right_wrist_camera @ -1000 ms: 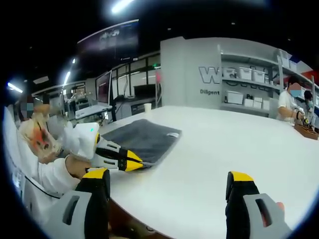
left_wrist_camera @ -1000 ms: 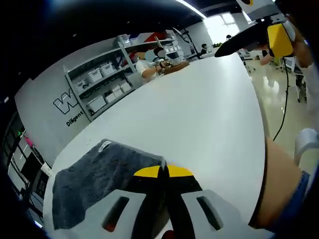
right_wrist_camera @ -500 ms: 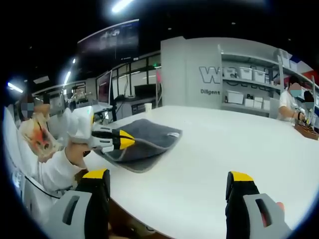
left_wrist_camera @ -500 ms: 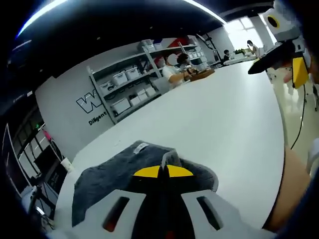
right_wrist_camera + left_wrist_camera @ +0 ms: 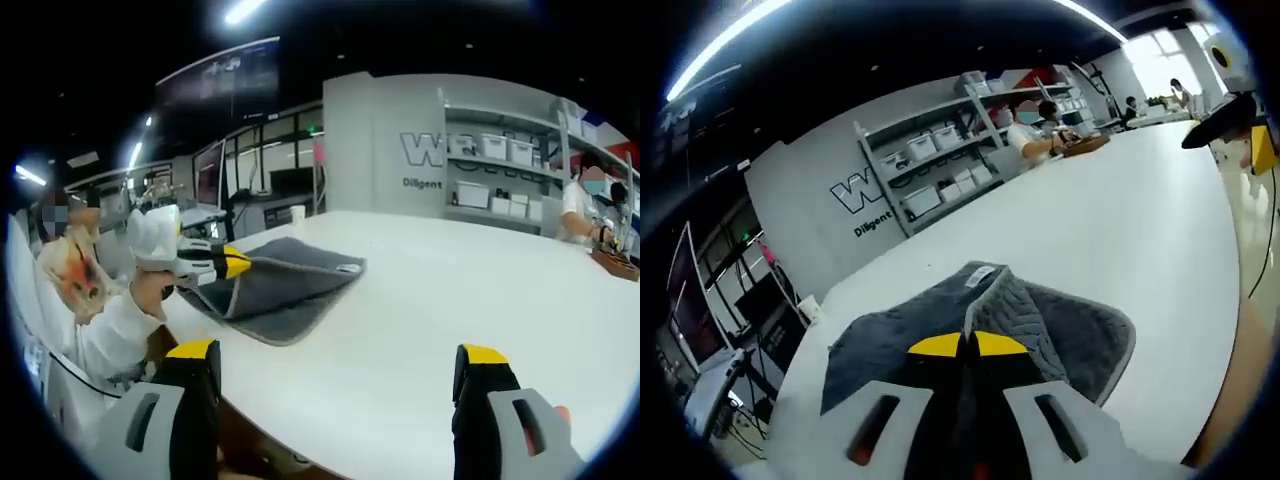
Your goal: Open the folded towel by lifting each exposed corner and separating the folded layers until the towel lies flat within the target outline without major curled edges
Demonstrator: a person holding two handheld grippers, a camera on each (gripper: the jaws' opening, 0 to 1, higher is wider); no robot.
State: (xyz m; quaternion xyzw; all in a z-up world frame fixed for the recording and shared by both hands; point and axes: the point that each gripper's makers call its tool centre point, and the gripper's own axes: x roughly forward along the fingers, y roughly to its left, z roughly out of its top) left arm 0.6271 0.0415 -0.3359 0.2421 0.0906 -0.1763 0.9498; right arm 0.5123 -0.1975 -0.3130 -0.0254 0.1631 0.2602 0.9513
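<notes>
A dark grey folded towel (image 5: 285,285) lies on the white table (image 5: 450,290), with a small white label at its far corner. My left gripper (image 5: 232,262) is shut on the towel's near top-layer corner and holds it lifted off the layer below. In the left gripper view the same towel (image 5: 1040,325) spreads ahead of the yellow-tipped left gripper (image 5: 966,345), its raised layer running up to the label. My right gripper (image 5: 338,362) stands open over the table's near edge, well to the right of the towel, with nothing between its fingers. It also shows far right as my right gripper (image 5: 1240,125).
Grey shelving with white bins (image 5: 500,150) lines the back wall. A person (image 5: 585,205) works at the table's far end. A sleeve and hand (image 5: 120,320) hold the left gripper. Bare table stretches to the right of the towel.
My left gripper has lifted the towel's top-layer corner up and back, peeling that layer off the one below. The right gripper has stayed still and open.
</notes>
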